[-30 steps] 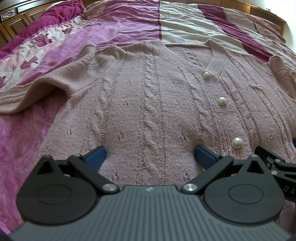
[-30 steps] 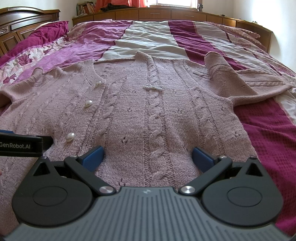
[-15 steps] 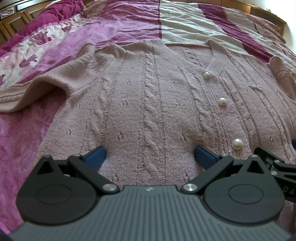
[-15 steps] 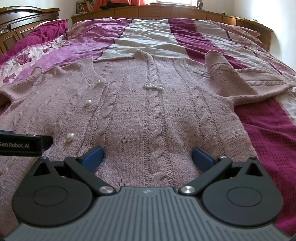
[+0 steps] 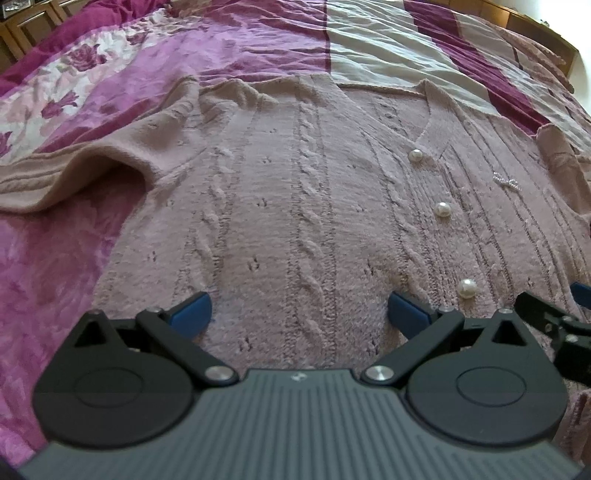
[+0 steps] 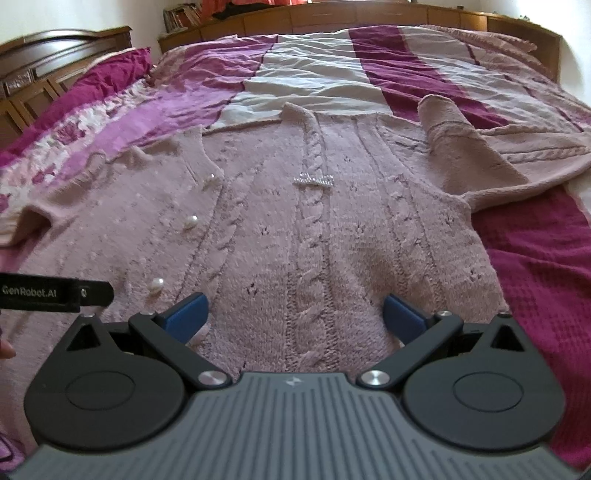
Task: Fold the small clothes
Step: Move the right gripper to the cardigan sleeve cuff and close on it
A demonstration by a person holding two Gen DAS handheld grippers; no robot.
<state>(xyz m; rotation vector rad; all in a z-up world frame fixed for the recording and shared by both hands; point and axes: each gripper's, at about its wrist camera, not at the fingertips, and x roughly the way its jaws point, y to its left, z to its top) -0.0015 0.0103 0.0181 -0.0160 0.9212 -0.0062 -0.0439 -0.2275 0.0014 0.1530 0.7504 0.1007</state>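
Pink cardigan (image 5: 295, 206) lay flat, front up, across bed (image 6: 535, 280), pearl buttons (image 5: 441, 209) done up. Left gripper (image 5: 298, 312) spread wide over hem on its left half, holding nothing. Right gripper (image 6: 293, 314) likewise wide, empty, just beside it over right half. Sleeves (image 6: 480, 155) sprawled outward.

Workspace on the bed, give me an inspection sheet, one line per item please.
Surface: bedspread, striped magenta and pale, floral towards the left.
Job's things: pink cable-knit cardigan spread flat, front up, pearl buttons fastened; right sleeve lying out to the side, left sleeve too.
Clutter: nothing seen.
Grippers: left tool open, empty, over the hem; right tool open, empty, over the hem.
Cables: nothing seen.
Surroundings: wooden headboard, low wooden cabinets.
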